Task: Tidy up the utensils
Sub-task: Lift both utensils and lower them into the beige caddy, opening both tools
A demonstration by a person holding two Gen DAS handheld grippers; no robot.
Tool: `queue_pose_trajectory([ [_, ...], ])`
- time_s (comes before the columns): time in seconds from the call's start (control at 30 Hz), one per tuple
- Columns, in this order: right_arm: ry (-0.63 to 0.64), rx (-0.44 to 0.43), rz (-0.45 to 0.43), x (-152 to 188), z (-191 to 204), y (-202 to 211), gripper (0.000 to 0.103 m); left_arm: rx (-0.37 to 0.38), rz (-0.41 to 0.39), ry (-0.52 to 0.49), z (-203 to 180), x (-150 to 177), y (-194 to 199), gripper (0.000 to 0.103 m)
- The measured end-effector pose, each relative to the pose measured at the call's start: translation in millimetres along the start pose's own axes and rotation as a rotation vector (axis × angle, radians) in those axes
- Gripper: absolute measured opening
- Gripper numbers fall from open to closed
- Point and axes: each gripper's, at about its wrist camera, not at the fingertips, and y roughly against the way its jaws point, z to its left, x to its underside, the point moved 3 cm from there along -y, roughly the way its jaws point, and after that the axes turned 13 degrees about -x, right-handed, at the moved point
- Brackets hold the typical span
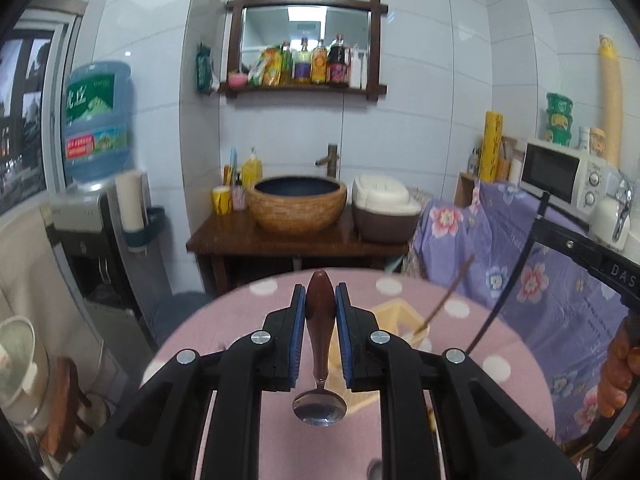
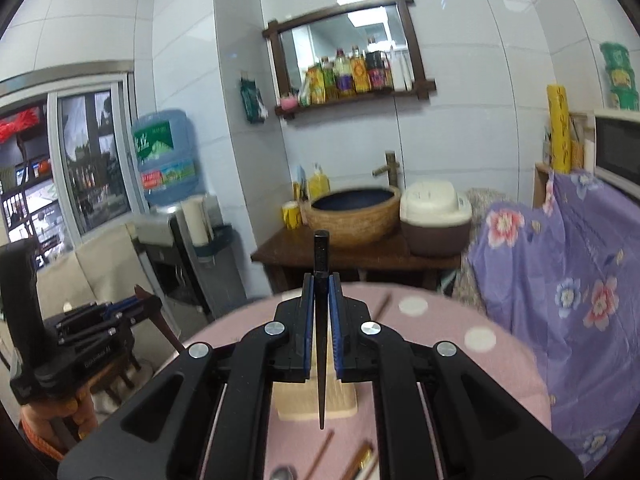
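A wooden-handled spoon is clamped in the left claw, bowl down, above the pink surface. A black chopstick is pinched in the right claw, above the cream holder. Each should be kept upright and lowered slowly into the holder before release.

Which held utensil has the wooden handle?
The spoon in the left hand-held gripper: brown wooden handle, metal bowl. The right hand-held gripper holds a slim all-black chopstick.
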Motion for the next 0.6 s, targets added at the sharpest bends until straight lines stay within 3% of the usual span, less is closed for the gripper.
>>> queue_pose_trajectory([
  [0.13, 0.013, 0.011, -0.068, -43, 11, -17, 0.008, -0.004, -0.031, 0.017, -12, -38, -14, 0.016],
  [0.23, 0.033, 0.042, -0.090, -47, 14, -35, 0.008, -0.012, -0.020, 0.035, -21, -43, -37, 0.016],
  [0.6, -0.011, 0.099, 0.043, 42, -18, -109, 0.008, -0.038, 0.072, 0.032, -41, 27, -100, 0.016],
])
